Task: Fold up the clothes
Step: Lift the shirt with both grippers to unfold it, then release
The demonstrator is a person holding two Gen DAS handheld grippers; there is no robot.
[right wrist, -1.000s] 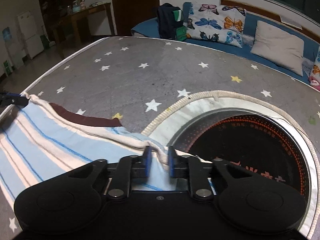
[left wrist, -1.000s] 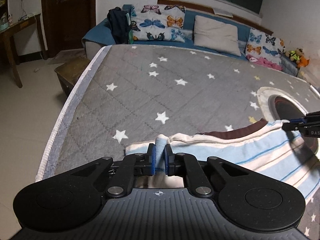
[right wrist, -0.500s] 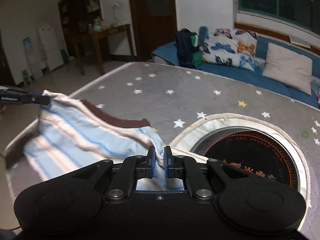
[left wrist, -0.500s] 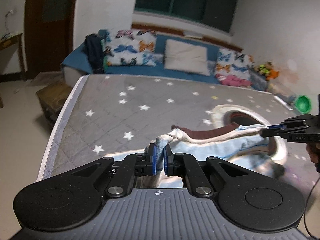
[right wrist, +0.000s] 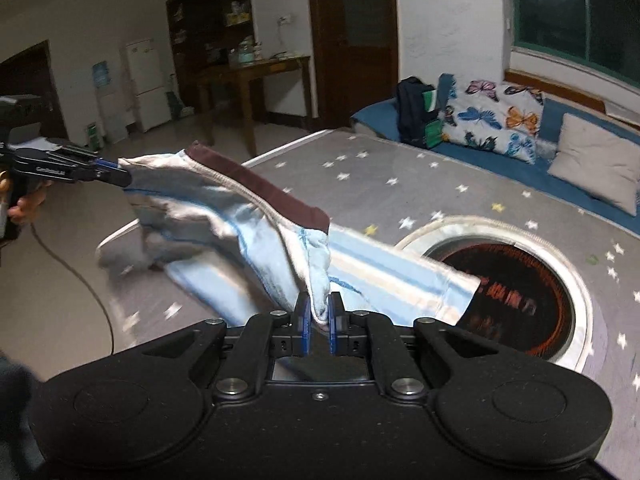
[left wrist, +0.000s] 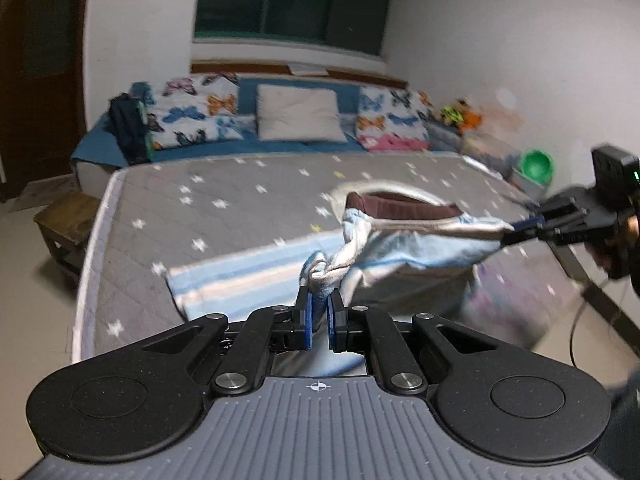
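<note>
Grey star-patterned quilted bed [left wrist: 208, 220] fills the room's middle, with a blue sofa holding butterfly-print cushions [left wrist: 188, 116] behind it. Above the bed, a light-blue striped garment with a maroon collar band [right wrist: 256, 216] hangs stretched between 2 grippers, its lower part trailing on the quilt. The left gripper [left wrist: 319, 320] and right gripper [right wrist: 319, 320] each have jaws clenched on a bunched fabric edge.

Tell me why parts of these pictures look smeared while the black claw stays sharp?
Left wrist view: the striped garment and pillows smear with motion; the left claw stays crisp. Right wrist view: the garment blurs too, the right claw stays sharp, and the fisheye lens bends the walls.
</note>
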